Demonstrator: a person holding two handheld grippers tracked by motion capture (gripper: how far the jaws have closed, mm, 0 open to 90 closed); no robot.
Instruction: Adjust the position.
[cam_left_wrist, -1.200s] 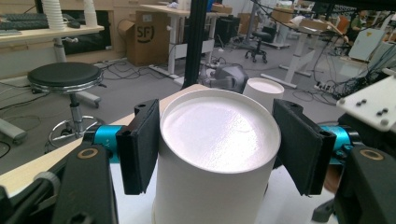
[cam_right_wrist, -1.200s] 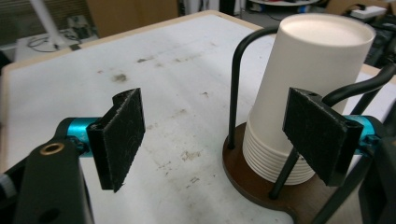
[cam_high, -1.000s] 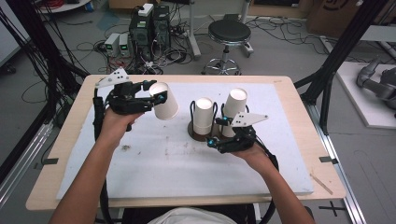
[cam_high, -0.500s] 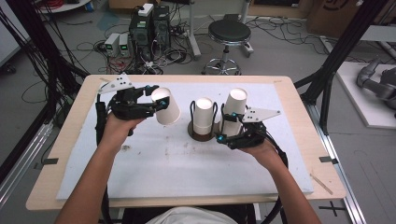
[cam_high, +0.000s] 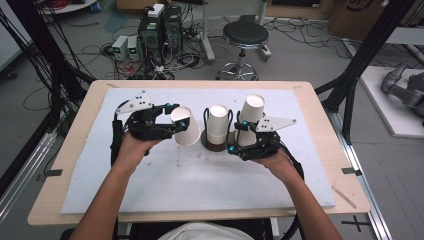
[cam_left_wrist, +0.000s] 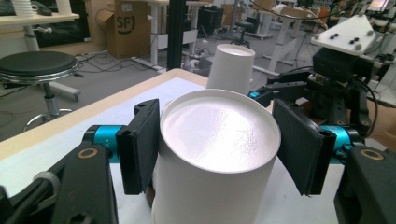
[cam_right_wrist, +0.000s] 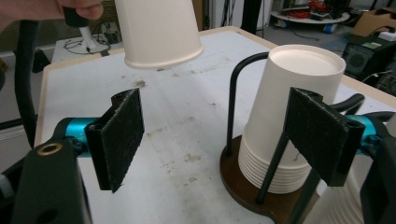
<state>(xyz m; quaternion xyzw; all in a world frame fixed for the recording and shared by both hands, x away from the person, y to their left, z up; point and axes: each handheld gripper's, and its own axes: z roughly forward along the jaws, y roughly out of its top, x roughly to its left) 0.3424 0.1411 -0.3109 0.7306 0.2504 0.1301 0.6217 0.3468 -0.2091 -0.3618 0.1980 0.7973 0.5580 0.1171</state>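
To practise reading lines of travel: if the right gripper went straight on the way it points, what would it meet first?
Probably the stacked cups in their wire holder, just ahead of one jaw; depth is unclear.

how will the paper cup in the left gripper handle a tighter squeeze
The paper cup looks thin-walled and hangs mouth down, so it is probably light and easily dented by the left gripper. Its smooth tapered side may slip.

Readable text: the letters "SF" are printed in black on the side of a brown cardboard box (cam_left_wrist: 131, 29) standing on the floor beyond the table. No other lettering can be read.
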